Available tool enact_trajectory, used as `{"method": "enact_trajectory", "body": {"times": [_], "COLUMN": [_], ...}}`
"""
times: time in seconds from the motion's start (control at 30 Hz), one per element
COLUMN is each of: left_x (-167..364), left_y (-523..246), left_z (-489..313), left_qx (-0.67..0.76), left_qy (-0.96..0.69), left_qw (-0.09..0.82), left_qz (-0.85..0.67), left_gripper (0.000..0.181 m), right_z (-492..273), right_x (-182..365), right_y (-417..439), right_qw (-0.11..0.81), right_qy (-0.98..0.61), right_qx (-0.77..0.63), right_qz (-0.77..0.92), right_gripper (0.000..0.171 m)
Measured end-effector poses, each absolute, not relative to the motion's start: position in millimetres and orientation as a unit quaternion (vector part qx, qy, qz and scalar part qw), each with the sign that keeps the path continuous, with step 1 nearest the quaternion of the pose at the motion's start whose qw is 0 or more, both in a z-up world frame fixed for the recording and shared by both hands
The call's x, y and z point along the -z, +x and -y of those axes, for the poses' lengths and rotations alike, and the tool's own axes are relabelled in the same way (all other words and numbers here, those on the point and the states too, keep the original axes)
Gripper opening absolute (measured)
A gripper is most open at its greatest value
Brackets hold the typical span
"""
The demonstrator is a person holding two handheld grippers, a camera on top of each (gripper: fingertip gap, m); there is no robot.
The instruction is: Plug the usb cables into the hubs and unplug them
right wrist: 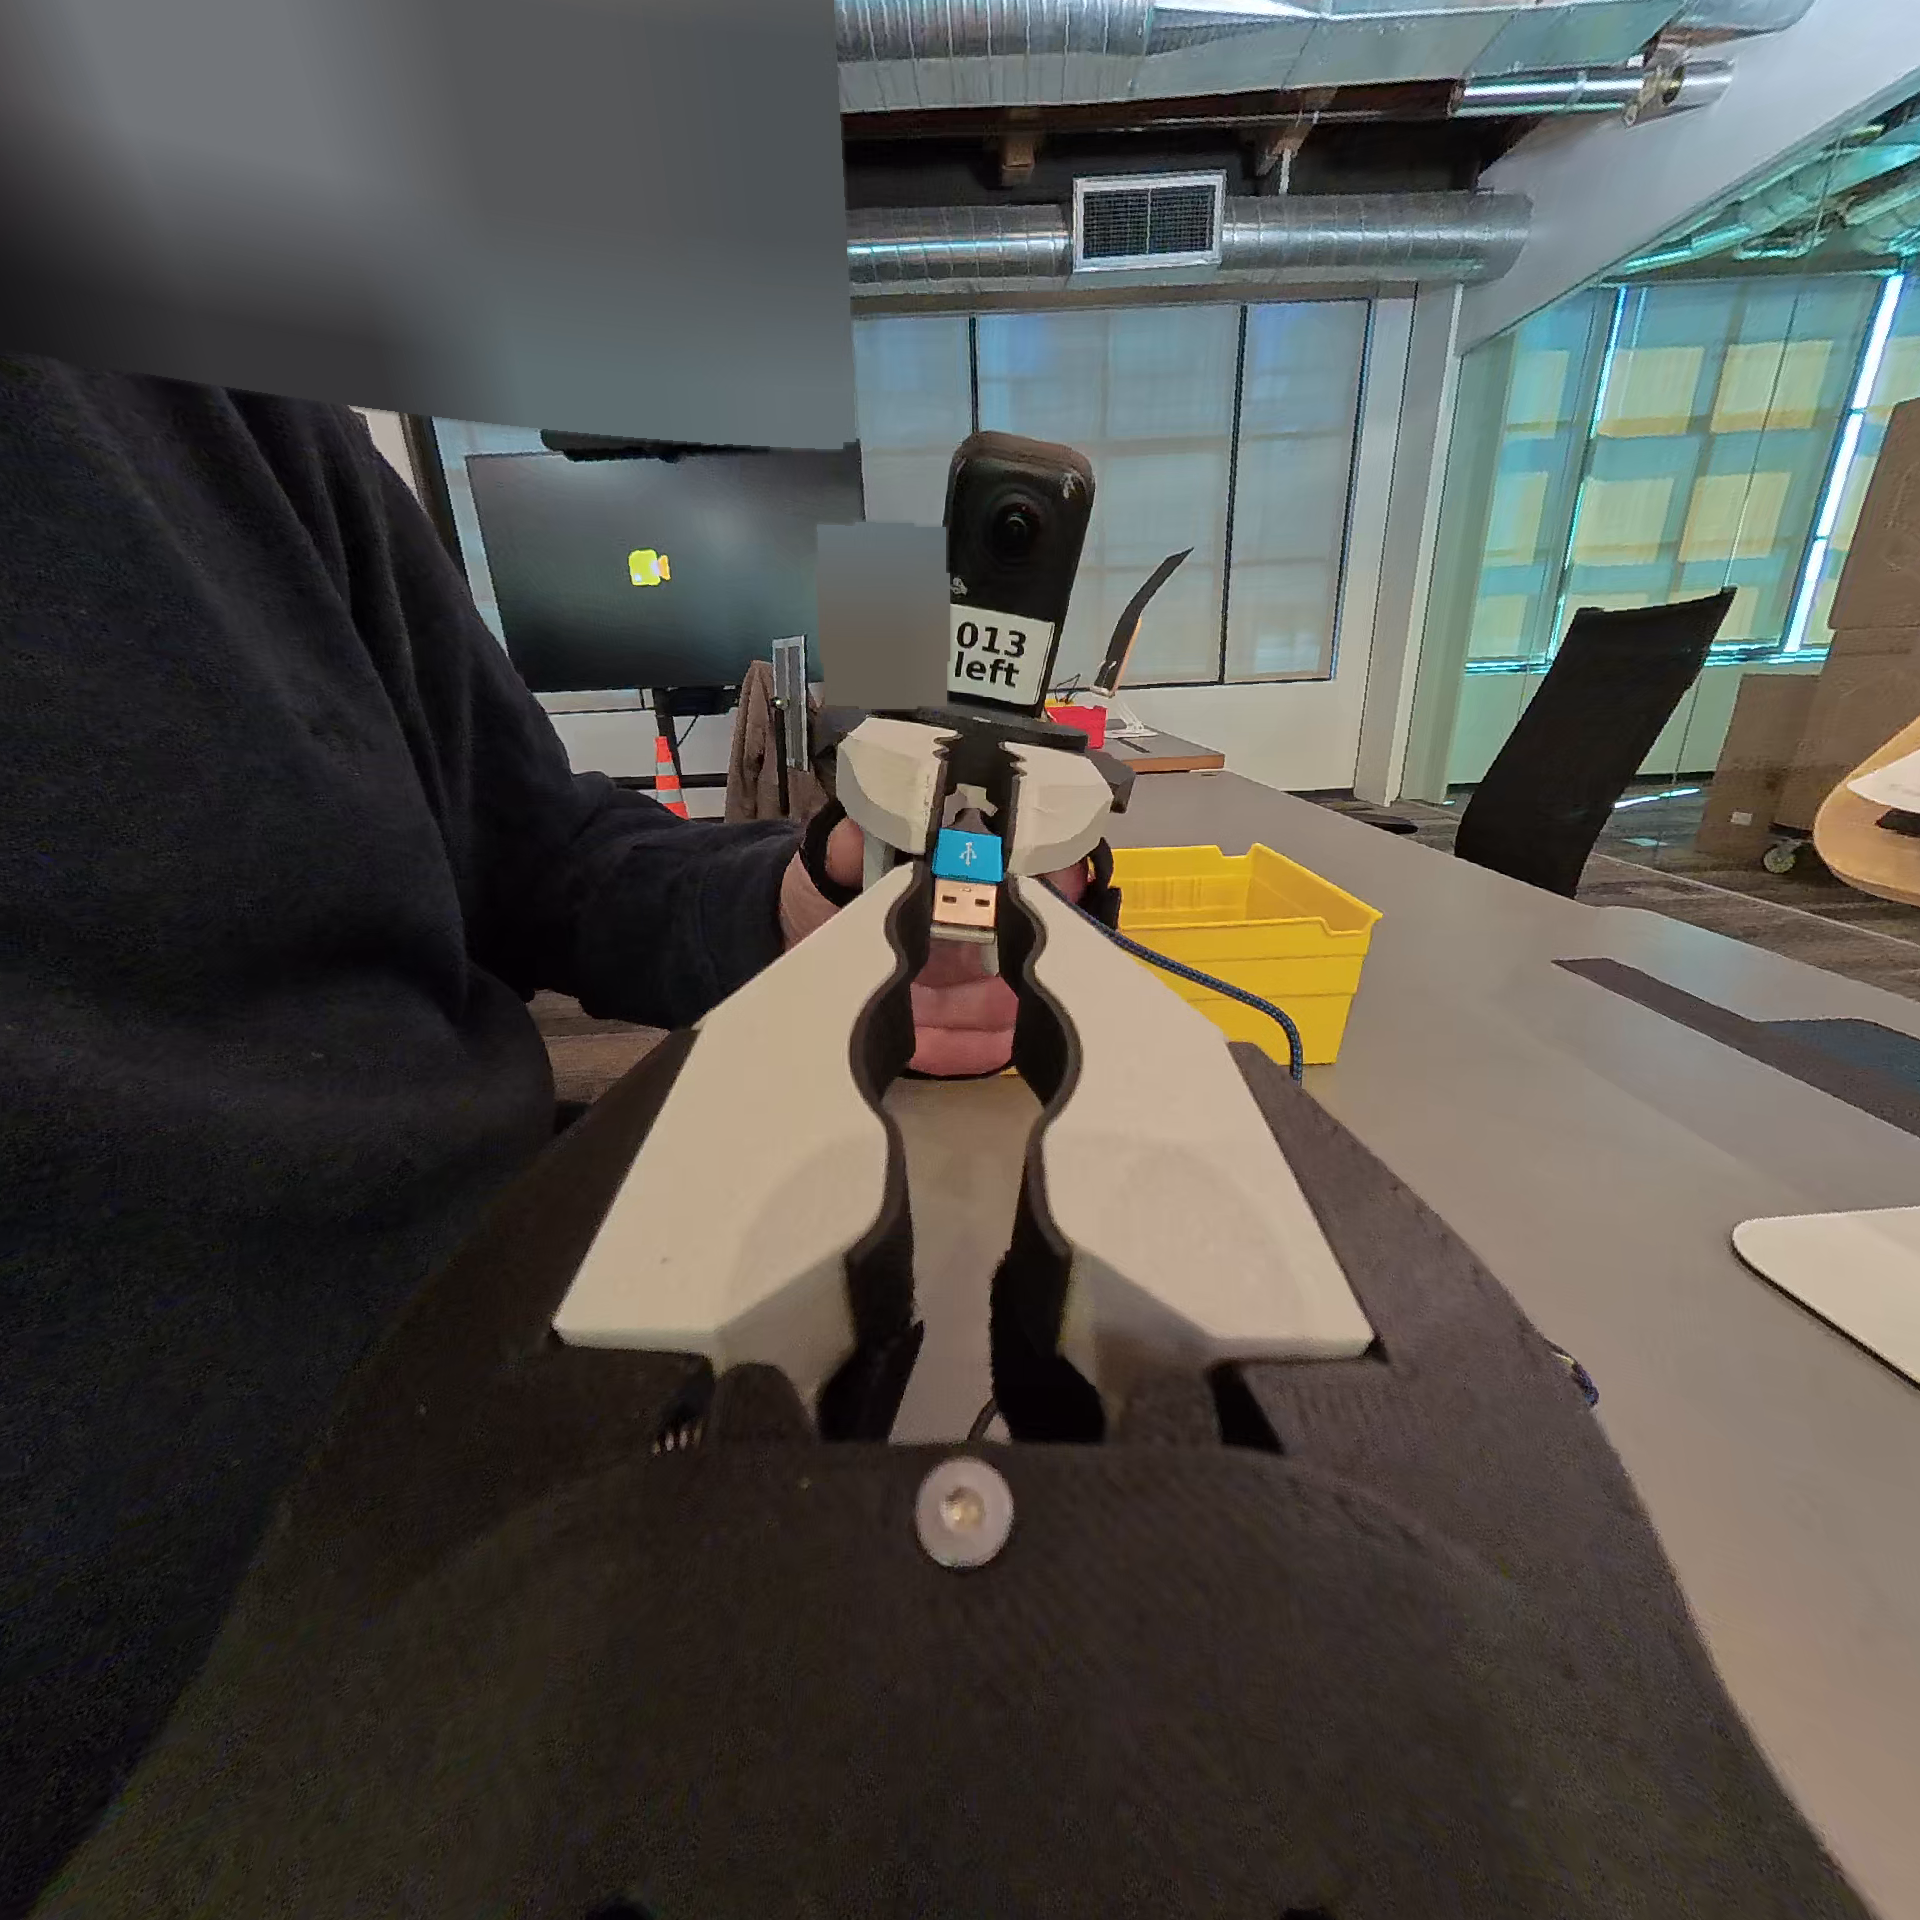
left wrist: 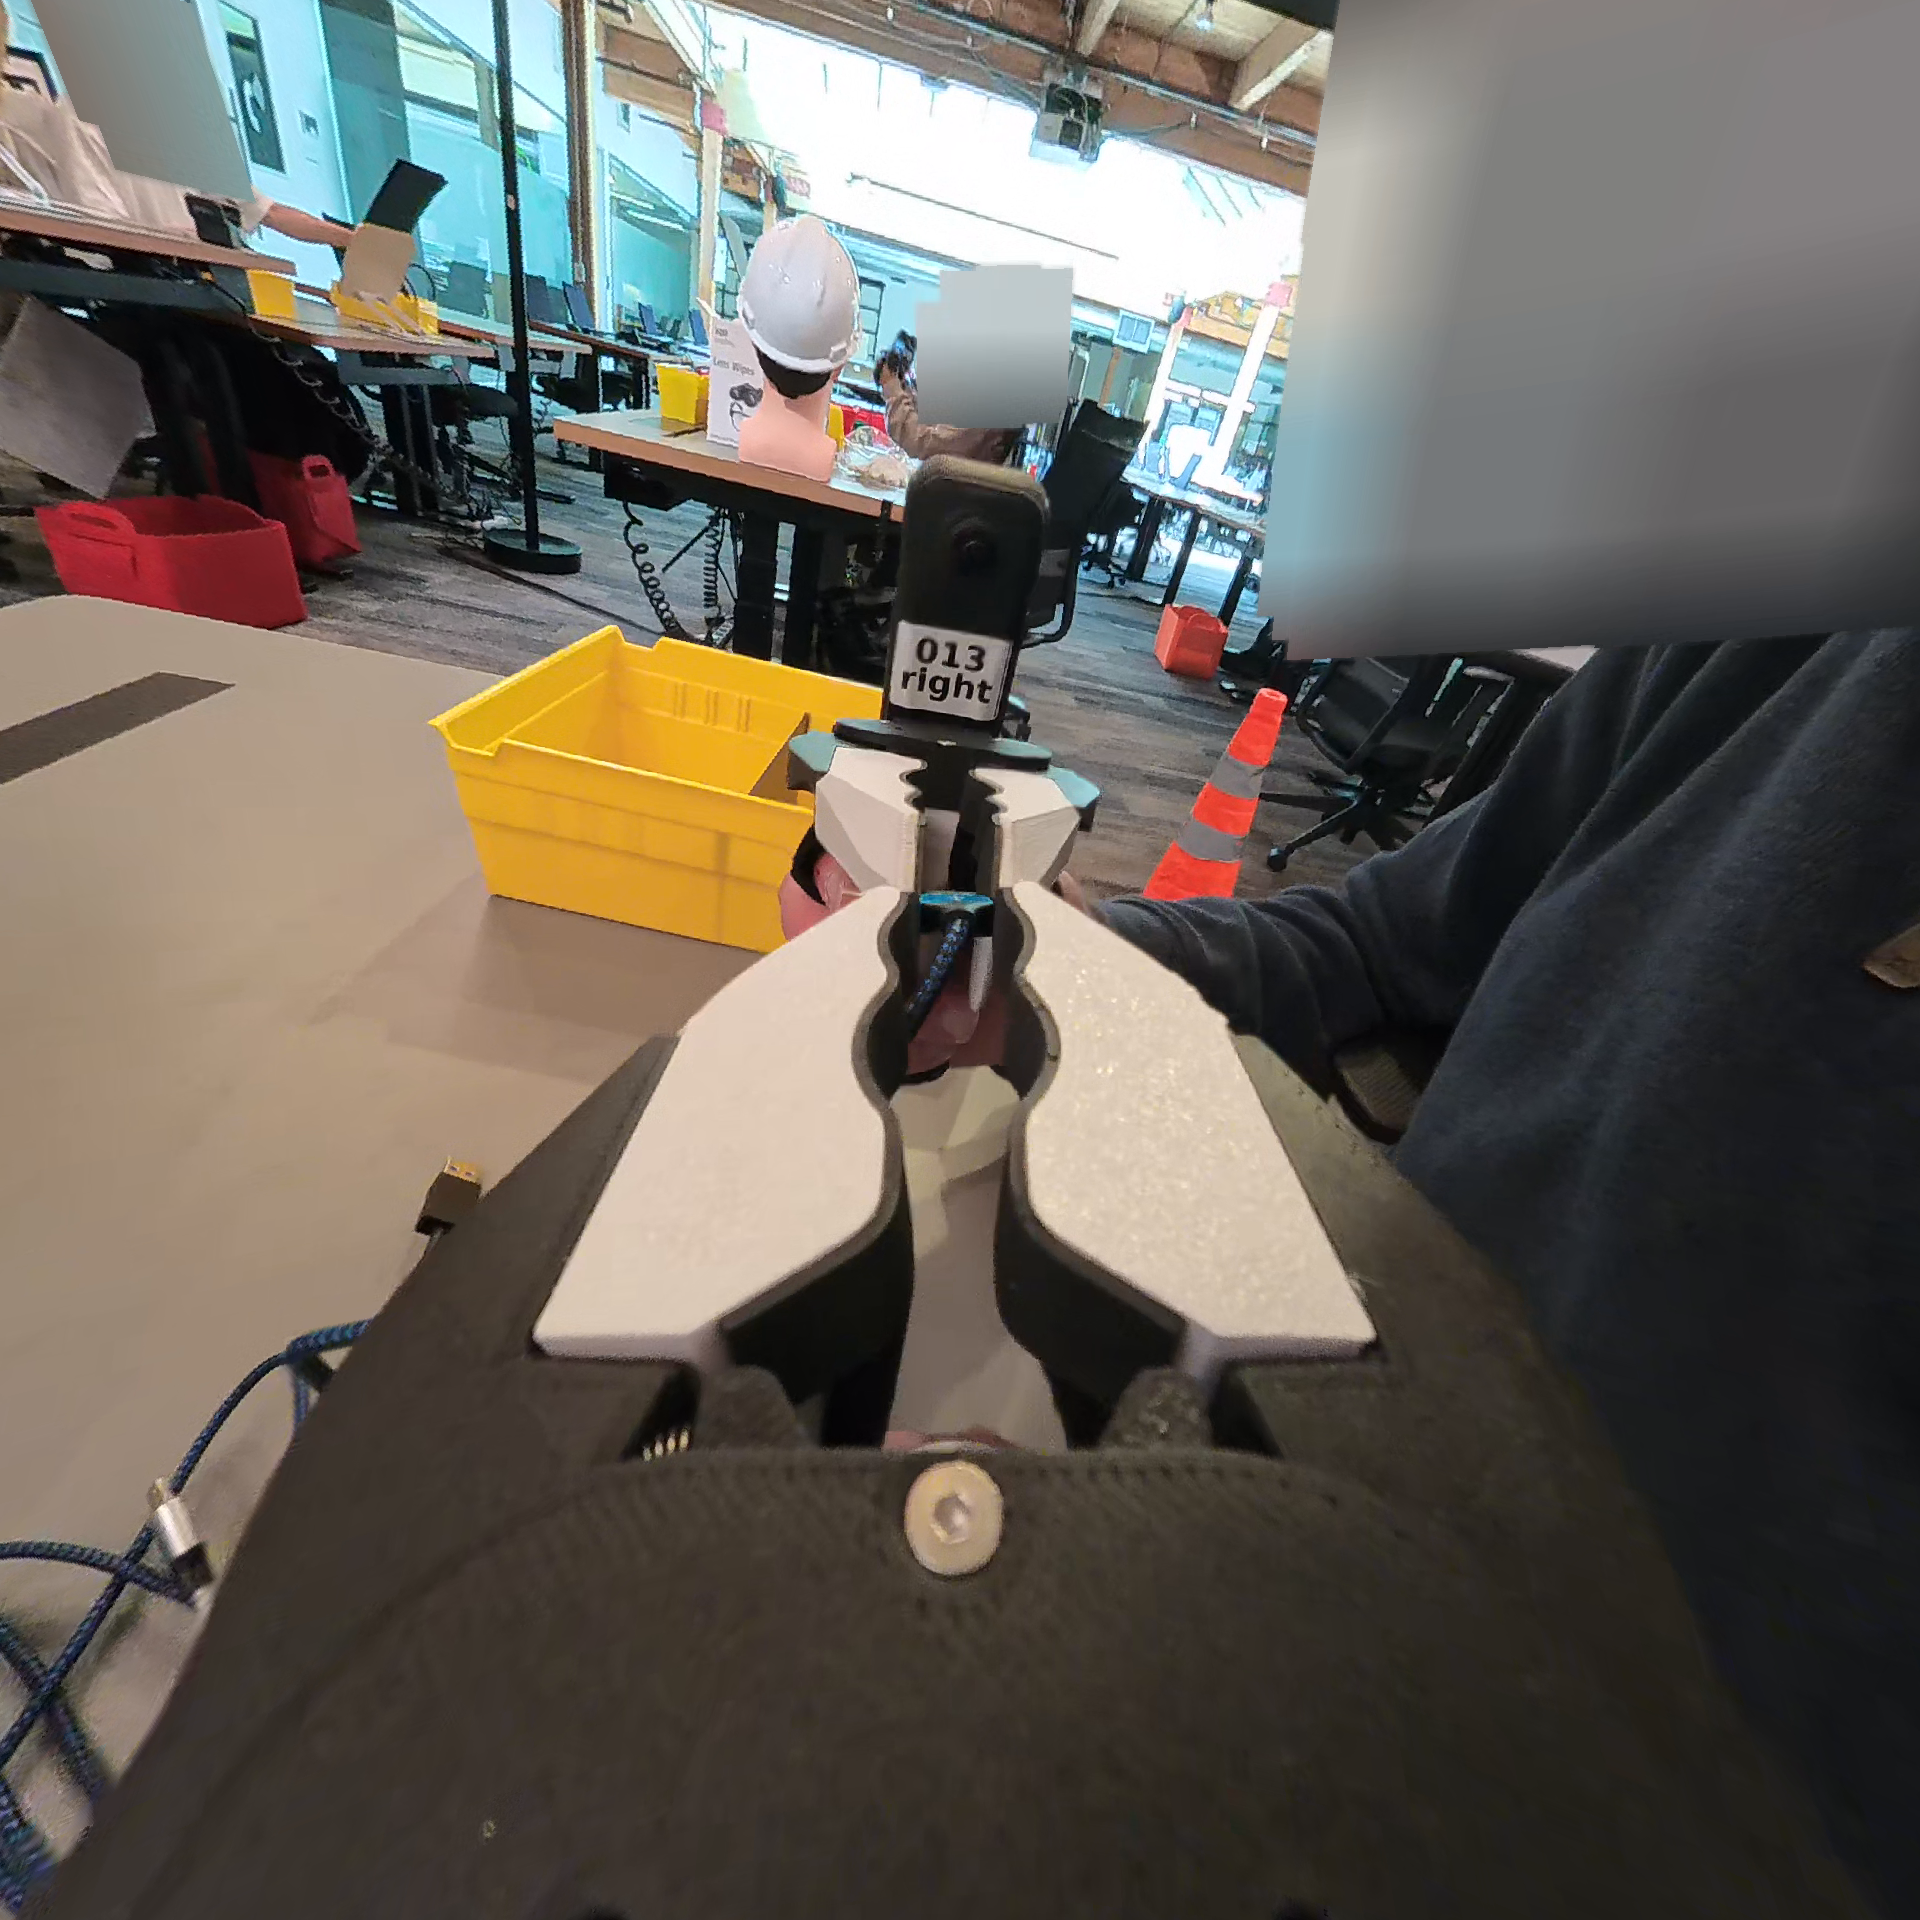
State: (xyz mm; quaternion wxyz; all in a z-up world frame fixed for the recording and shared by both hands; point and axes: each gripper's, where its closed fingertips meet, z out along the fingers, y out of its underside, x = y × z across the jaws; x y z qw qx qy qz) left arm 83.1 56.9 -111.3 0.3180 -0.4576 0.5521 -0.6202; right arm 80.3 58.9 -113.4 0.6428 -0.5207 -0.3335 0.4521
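Both grippers are held up off the grey table [left wrist: 239,987], tip to tip in front of the person. My left gripper [left wrist: 956,920] is shut on a blue USB plug [left wrist: 951,902]. Its blue braided cable [left wrist: 935,982] runs back between the fingers. In the right wrist view the left gripper [right wrist: 968,821] holds the plug [right wrist: 967,856] with the metal end [right wrist: 963,907] pointing at me. My right gripper [right wrist: 964,920] has its jaws narrowly apart, its tips on either side of that metal end. Whether they touch it is unclear. No hub is in view.
A yellow bin [left wrist: 623,769] stands on the table behind the grippers. A loose dark USB plug [left wrist: 452,1195], a silver plug [left wrist: 182,1548] and blue braided cables [left wrist: 62,1662] lie at my lower left. A white flat slab [right wrist: 1829,1278] lies at the right. A dark sleeve [left wrist: 1558,935] is close by. Only a small space, under 4 cm, lies between the two pairs of fingers.
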Motion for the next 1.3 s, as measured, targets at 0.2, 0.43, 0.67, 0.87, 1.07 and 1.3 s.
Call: {"method": "enact_trajectory", "body": {"times": [0.2, 0.43, 0.67, 0.87, 1.07, 1.3], "left_x": [114.1, 116.8, 120.3, 130.3, 132.4, 131.1], "left_y": [81.1, 71.4, 48.3, 31.0, 29.8, 26.7], "left_z": [-59.2, -71.0, -90.6, -95.2, -95.0, -99.9], "left_qx": [0.593, 0.564, 0.518, 0.513, 0.515, 0.516], "left_qy": [-0.456, -0.465, -0.492, -0.510, -0.509, -0.512], "left_qw": [0.323, 0.329, 0.357, 0.357, 0.355, 0.359], "left_qz": [-0.580, -0.598, -0.602, -0.590, -0.592, -0.585], "left_gripper": [0.013, 0.013, 0.013, 0.013, 0.012, 0.013], "right_z": [-66.1, -79.8, -100.4, -109.8, -119.7, -120.9], "right_x": [113.9, 129.1, 228.9, 284.3, 325.9, 313.5], "right_y": [81.8, 106.2, 123.5, 126.4, 136.6, 142.5], "right_qw": [0.629, 0.616, 0.457, 0.371, 0.301, 0.301], "right_qy": [-0.538, -0.608, -0.775, -0.831, -0.873, -0.857], "right_qx": [-0.453, -0.374, -0.225, -0.182, -0.120, -0.071], "right_qz": [0.330, 0.333, 0.374, 0.372, 0.365, 0.411], "right_gripper": [0.020, 0.026, 0.039, 0.044, 0.044, 0.031]}}
